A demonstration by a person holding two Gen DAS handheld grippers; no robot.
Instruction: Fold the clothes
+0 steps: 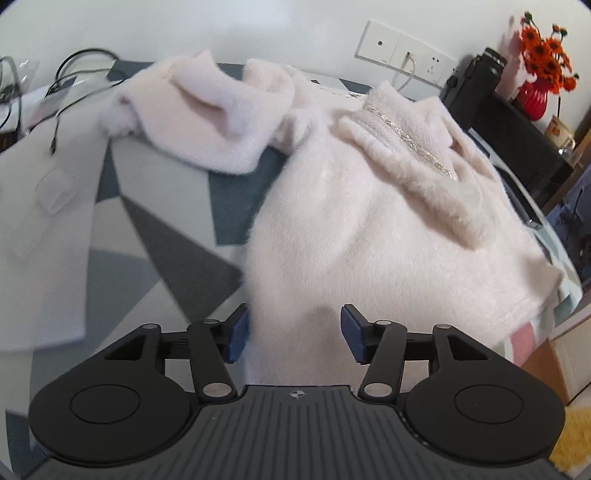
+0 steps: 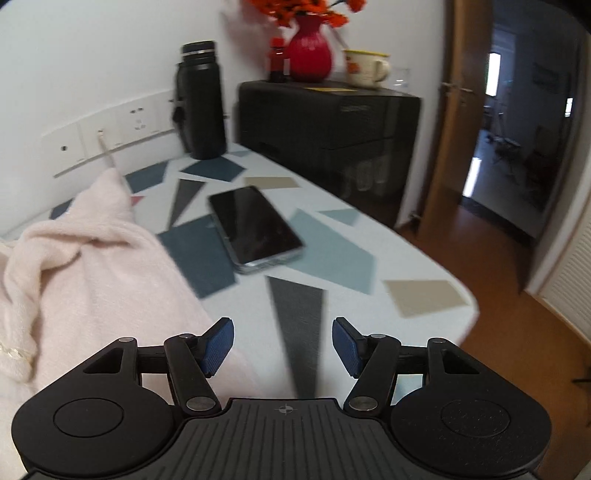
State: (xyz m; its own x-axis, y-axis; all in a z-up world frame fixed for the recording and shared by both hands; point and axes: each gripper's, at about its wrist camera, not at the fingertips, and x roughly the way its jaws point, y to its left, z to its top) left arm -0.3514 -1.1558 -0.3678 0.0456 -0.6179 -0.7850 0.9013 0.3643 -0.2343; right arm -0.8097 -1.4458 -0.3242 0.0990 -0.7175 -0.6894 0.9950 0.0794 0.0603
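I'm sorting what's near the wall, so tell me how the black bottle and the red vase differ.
The black bottle is a tall, straight cylinder with a capped top; the red vase is short and round-bellied, open-topped with orange flowers in it. The bottle stands on the patterned tabletop; the vase stands higher, on the black cabinet. Both stand upright near the white wall.

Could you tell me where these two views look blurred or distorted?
Left wrist view: the fluffy garment is fairly sharp, while the patterned tablecloth at left smears; fisheye bends the wall sockets. Right wrist view: motion blur streaks the phone and the table edge.
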